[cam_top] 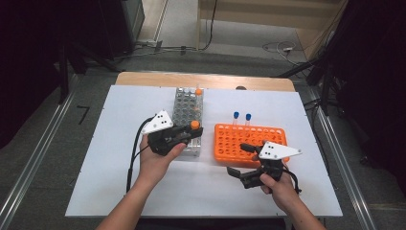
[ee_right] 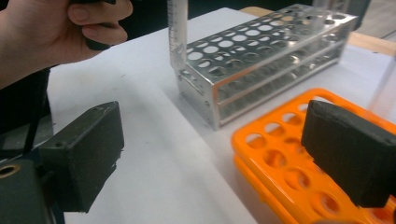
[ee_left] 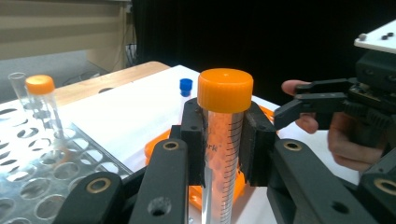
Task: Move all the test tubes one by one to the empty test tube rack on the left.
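From the high view, the left hand-held gripper [cam_top: 191, 132] was pinching an orange-capped tube [cam_top: 195, 125] at the near end of the metal rack [cam_top: 187, 112], just beside the orange rack [cam_top: 249, 140]. The tube looked lifted clear of the holes, though I could not be sure from there. Another orange-capped tube [cam_top: 198, 91] stood at the far end of the metal rack, and two blue-capped tubes [cam_top: 242, 116] stood at the far edge of the orange rack. The right hand-held gripper [cam_top: 239, 160] hung spread over the near edge of the orange rack, holding nothing. All of it sat on the white counter [cam_top: 119, 158].

In the left gripper view, the jaws were pressed on the tube [ee_left: 224, 135] just under its cap, upright, with the orange rack [ee_left: 154, 147] behind and below it. The metal rack [ee_left: 56, 163] lay off to the left, most holes empty.

In the right gripper view, the jaws stood wide apart with nothing between them, above the orange rack [ee_right: 299, 158]. The tube [ee_right: 177, 28] hung near the corner of the metal rack [ee_right: 261, 60].

My guess was a transfer between racks, barely begun: one tube was in transit, none of the orange-capped ones seated in the orange rack yet.
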Tool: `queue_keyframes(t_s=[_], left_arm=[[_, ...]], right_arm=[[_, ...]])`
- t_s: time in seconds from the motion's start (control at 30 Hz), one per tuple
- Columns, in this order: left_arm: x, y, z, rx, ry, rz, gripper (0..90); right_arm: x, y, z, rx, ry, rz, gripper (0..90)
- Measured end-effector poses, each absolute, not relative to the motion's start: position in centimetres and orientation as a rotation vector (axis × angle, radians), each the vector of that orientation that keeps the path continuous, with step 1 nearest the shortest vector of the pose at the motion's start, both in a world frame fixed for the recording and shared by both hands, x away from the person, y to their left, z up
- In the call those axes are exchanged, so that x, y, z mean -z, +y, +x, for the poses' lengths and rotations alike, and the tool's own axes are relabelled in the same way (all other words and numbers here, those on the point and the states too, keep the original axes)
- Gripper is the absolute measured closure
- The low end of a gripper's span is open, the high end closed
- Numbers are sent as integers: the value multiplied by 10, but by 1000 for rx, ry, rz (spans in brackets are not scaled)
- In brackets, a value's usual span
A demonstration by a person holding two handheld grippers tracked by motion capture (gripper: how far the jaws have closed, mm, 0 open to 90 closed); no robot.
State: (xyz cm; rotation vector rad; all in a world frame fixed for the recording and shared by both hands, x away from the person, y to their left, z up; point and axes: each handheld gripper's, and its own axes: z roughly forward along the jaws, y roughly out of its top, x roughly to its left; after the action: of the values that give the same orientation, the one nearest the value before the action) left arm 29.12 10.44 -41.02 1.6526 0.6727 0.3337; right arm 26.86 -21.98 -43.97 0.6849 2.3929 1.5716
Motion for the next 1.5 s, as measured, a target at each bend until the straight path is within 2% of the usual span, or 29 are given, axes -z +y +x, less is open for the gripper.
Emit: queue_keyframes(t_s=[0.67,1.5], left_arm=[[405,117,342,-433,750,1595,744],[407,100,409,-505,832,1531,744]], right_arm=[[453,-282,256,-1527,2302,812,45],[459,-282,259,-1528,2312,815,46]])
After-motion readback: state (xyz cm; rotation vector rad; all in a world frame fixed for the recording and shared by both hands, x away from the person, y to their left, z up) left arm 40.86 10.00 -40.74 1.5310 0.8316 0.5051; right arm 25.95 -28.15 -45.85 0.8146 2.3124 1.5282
